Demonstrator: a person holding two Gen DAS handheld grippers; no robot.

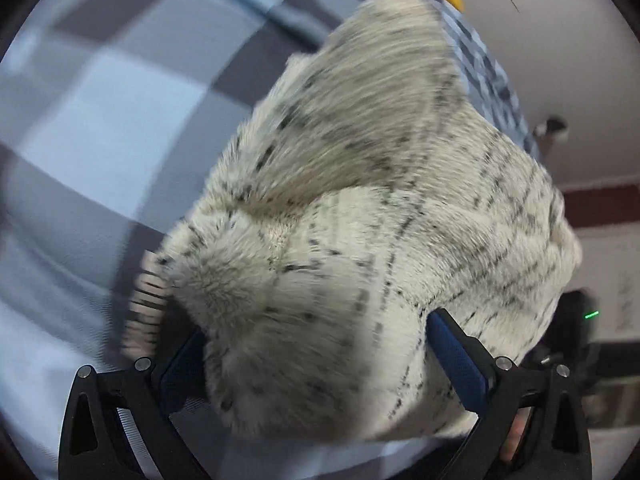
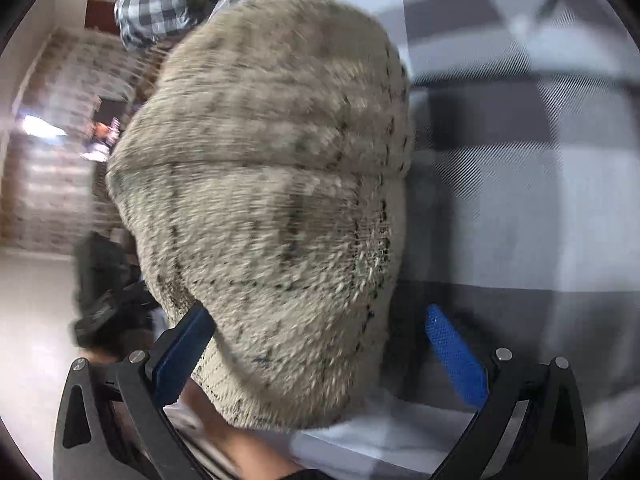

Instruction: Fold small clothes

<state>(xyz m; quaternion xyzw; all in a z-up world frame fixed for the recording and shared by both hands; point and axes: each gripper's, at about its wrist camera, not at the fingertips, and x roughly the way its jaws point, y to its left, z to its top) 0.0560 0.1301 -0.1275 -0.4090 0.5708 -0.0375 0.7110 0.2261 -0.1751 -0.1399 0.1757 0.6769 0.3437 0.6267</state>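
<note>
Sweater (image 1: 360,240), fuzzy cream with dark flecks, bunched over checked cloth (image 1: 100,100), fills both views from 12 to 6 o'clock, between spread fingers of left gripper (image 1: 316,364) and right gripper (image 2: 320,340), neither clamping it.

Garment (image 1: 360,240) between jaws, over checked cloth (image 1: 100,120) (both views).

Item under inspection: one small fuzzy knit garment (image 1: 360,240), cream to beige with a grid of thin dark dashed lines and a ribbed hem at one edge. It is bunched and creased into rounded folds, not flat, over a grey-and-white checked cloth. In the right wrist view the garment (image 2: 272,208) shows a horizontal seam or fold line across its middle; detail is blurred.
</note>
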